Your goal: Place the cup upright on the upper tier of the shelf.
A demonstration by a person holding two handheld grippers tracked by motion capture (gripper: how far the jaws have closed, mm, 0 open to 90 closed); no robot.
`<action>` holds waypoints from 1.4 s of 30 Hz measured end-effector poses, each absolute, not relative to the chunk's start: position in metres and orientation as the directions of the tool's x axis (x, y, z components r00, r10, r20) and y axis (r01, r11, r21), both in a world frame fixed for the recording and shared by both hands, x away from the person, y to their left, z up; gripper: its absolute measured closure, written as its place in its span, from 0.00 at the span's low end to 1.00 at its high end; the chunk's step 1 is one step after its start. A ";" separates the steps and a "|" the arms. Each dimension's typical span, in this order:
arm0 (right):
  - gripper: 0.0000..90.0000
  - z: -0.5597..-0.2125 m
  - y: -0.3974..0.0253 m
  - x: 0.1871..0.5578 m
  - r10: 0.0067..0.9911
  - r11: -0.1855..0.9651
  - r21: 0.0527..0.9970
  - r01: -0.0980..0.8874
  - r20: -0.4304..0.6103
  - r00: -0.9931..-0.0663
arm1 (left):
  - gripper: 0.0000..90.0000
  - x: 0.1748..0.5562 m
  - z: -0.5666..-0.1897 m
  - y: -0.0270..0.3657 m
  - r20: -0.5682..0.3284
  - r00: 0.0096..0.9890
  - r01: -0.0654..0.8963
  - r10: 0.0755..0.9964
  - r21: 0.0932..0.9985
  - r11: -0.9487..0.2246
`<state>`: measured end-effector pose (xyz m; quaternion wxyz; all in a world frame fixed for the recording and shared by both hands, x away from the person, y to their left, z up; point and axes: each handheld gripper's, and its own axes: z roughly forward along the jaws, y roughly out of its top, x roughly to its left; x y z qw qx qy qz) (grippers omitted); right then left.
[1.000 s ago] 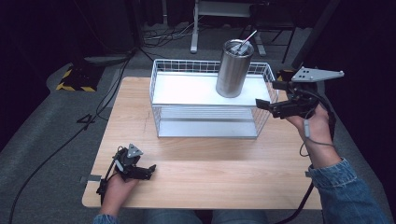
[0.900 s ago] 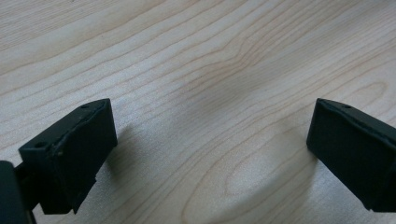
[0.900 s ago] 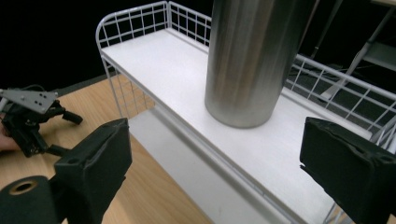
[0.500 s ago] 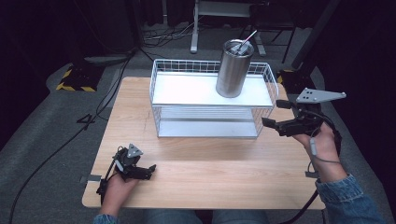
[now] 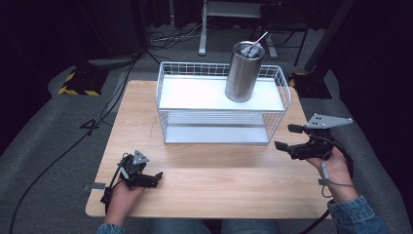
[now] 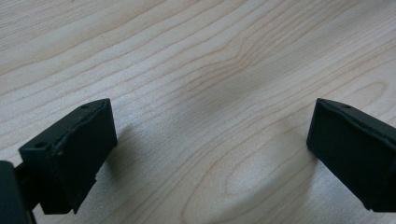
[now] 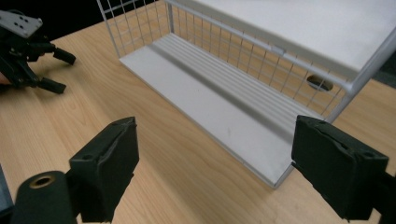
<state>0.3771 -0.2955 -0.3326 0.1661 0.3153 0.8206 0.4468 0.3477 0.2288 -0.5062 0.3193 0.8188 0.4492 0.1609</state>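
Left gripper: I see my black left gripper [image 5: 155, 178] resting low on the pale wooden table [image 5: 219, 175] near its front left corner, jaws spread wide with nothing but bare wood grain between them.
Rack: the white wire two-tier shelf rack [image 5: 221, 109] stands at the middle back of the table, well apart from my left gripper.
Tumbler: the tall brushed-steel tumbler [image 5: 243, 72] stands upright on the rack's upper shelf, toward its right end, with a thin straw [image 5: 258, 41] leaning out of its top.
Right gripper: my black right gripper [image 5: 288, 137] hovers just beside the rack's right front corner, near the table's right edge, jaws wide apart and holding nothing. In the right gripper view its jaws frame the rack's lower shelf [image 7: 205, 112].
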 end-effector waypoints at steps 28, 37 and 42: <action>0.17 -0.437 -0.292 0.368 0.692 0.458 0.733 0.503 0.061 -0.719 | 0.02 0.348 -0.506 0.229 -0.022 0.543 0.632 0.839 0.668 -0.392; 0.17 -0.463 -0.289 0.364 0.704 0.467 0.702 0.537 0.073 -0.707 | 0.02 0.348 -0.506 0.229 -0.022 0.544 0.632 0.839 0.669 -0.392; 0.17 -0.472 -0.288 0.361 0.710 0.469 0.699 0.541 0.066 -0.701 | 0.02 0.348 -0.506 0.229 -0.022 0.544 0.632 0.839 0.669 -0.391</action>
